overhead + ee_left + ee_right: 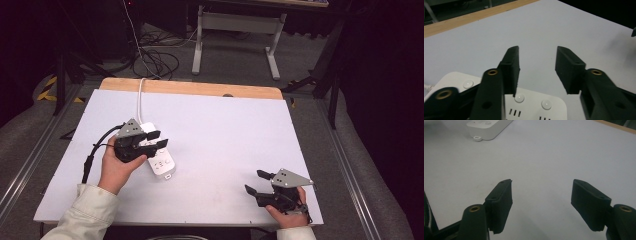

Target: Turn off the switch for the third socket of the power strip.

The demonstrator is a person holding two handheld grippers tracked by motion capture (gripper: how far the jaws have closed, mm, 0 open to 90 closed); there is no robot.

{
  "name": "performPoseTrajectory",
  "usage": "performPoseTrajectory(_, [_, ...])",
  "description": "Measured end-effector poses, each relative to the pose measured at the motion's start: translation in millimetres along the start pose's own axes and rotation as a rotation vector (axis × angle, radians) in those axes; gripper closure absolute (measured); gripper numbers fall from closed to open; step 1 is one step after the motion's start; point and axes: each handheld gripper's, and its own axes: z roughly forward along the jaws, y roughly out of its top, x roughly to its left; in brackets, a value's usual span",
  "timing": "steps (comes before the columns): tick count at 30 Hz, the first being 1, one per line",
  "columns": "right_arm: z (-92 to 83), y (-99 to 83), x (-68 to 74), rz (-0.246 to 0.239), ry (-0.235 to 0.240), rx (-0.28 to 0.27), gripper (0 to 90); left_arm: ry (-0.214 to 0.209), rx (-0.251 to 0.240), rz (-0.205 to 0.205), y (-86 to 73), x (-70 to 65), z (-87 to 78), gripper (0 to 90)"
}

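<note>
Left tool [159, 139] spread over white power strip [162, 162] (not gripping), right tool [258, 182] spread above bare table [225, 125]

We see a matt, smooth white worktop [225, 135] with a bare wooden strip [190, 88] along its far edge, a glossy white plastic power strip [161, 161], and matt black plastic tongs [537, 71].
</note>
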Motion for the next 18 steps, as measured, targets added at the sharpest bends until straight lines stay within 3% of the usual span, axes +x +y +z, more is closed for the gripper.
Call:
performPoseTrajectory(7, [0.4,-0.1,-0.5,0.002,0.005,0.004,33.4,-0.022,0.024,0.013,-5.0,6.1,9.1,88.6])
performPoseTrajectory(8, [0.2,-0.2,-0.6,0.003,0.006,0.003,33.4,-0.029,0.033,0.0,-6.0,5.9,11.0,90.0])
performPoseTrajectory(18, [0.5,-0.4,-0.8,0.004,0.005,0.006,33.5,0.018,0.121,0.04,-11.9,10.5,22.2,90.0])
